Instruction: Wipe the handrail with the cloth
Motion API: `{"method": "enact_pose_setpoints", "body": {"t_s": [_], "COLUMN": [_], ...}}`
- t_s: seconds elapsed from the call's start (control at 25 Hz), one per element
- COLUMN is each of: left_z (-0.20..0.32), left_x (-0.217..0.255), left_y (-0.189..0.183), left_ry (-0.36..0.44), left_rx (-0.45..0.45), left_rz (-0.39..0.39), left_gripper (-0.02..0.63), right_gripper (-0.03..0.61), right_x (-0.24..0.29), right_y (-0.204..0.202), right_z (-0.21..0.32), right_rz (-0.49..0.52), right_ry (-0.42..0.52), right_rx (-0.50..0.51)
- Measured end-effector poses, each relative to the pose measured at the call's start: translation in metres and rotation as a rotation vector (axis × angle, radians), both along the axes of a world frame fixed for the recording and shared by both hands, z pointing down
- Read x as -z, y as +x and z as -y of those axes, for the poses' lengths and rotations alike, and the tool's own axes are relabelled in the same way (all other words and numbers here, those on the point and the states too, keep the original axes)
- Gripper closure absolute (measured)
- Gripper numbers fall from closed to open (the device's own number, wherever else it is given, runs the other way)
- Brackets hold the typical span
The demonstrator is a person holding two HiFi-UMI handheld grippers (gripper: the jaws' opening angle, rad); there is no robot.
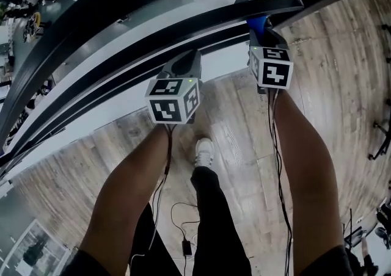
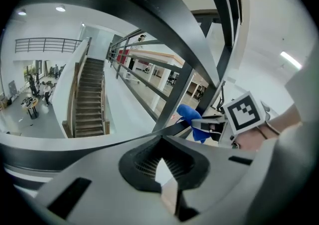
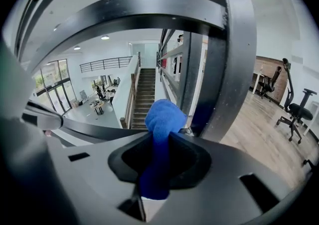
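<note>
Cloth [image 3: 162,117]: where is it, and how is it held? (A)

B: Blue wad, centre of the right gripper view. The right gripper [image 3: 157,169] has its jaws pressed onto the lower end. In the head view it sits upper right, tucked against the handrail [image 1: 269,5]; contact not certain.

A: Left gripper [image 2: 164,174]?

B: Jaws together, nothing between them. A rail bar runs just ahead.

A: Handling?

B: Judged light, soft and compressible. It bunches and could slip from the pinch under drag. A hold low on the bunch looks right, leaving the padded head free to press on the bar.
</note>
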State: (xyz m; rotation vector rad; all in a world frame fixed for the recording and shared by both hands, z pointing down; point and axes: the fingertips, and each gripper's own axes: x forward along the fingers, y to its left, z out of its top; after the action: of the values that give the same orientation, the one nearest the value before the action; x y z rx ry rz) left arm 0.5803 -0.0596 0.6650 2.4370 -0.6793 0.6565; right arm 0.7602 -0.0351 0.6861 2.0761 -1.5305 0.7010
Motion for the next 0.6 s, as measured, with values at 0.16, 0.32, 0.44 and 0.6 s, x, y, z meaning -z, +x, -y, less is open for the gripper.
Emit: {"method": "enact_pose_setpoints", "body": {"t_s": [0.16,0.32,0.44,0.6], "left_z": [0.001,0.001,0.003,0.004], "left_x": [-0.006,-0.017,-0.028,-0.050], "left_y": [-0.007,-0.039,-0.080,-0.158], "left_ry": [0.014,0.038,0.053,0.036], "left_rx": [-0.001,0.003,0.022,0.101], "left_rz": [0.012,0.024,0.029,0.020], "left_gripper": [0.610,0.610,0.611,0.610], "right_gripper": [0.480,0.480,0.480,0.480], "right_x": [0.002,0.017,0.018,0.002], "right_y": [0.008,-0.041,-0.103,-0.192], "right_z": [-0.001,0.005,0.004,-0.003], "right_rz": [-0.049,-0.069,-0.026,0.018], "right_ry": [0.002,0.107,0.177,0.208], "right_rx": [-0.014,0.023,0.054,0.105]}}
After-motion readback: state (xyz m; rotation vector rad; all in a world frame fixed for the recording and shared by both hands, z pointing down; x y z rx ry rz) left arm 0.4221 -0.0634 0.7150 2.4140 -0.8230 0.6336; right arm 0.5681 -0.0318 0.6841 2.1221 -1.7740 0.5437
